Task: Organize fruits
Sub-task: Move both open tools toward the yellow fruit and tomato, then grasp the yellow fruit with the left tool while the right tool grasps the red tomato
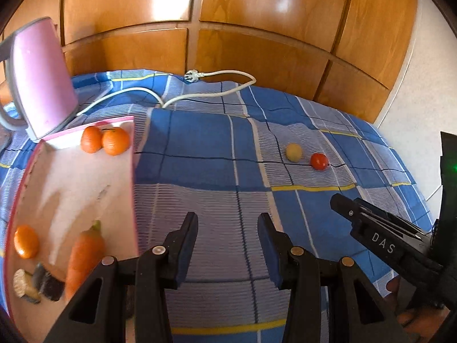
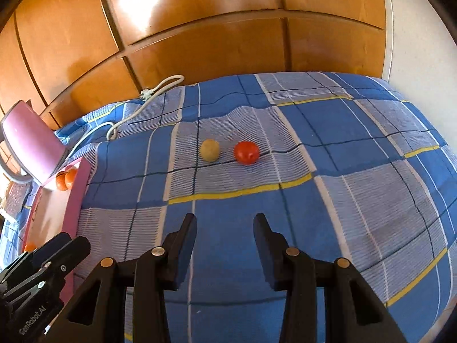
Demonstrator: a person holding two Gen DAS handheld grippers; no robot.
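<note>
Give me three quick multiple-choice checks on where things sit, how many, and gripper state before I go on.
1. Where do the red tomato and the yellowish fruit lie?
A. on the pink tray
B. on the blue checked cloth
C. inside the pink kettle

2. How many round orange fruits sit together at the far end of the pink tray?
A. two
B. four
C. none

3. What is between the fingers of the right gripper?
A. the tomato
B. the carrot
C. nothing

Answers:
1 B, both rest side by side on the cloth, away from the tray.
2 A, two oranges sit together by the kettle.
3 C, its fingers stand apart with only cloth showing between them.
</note>
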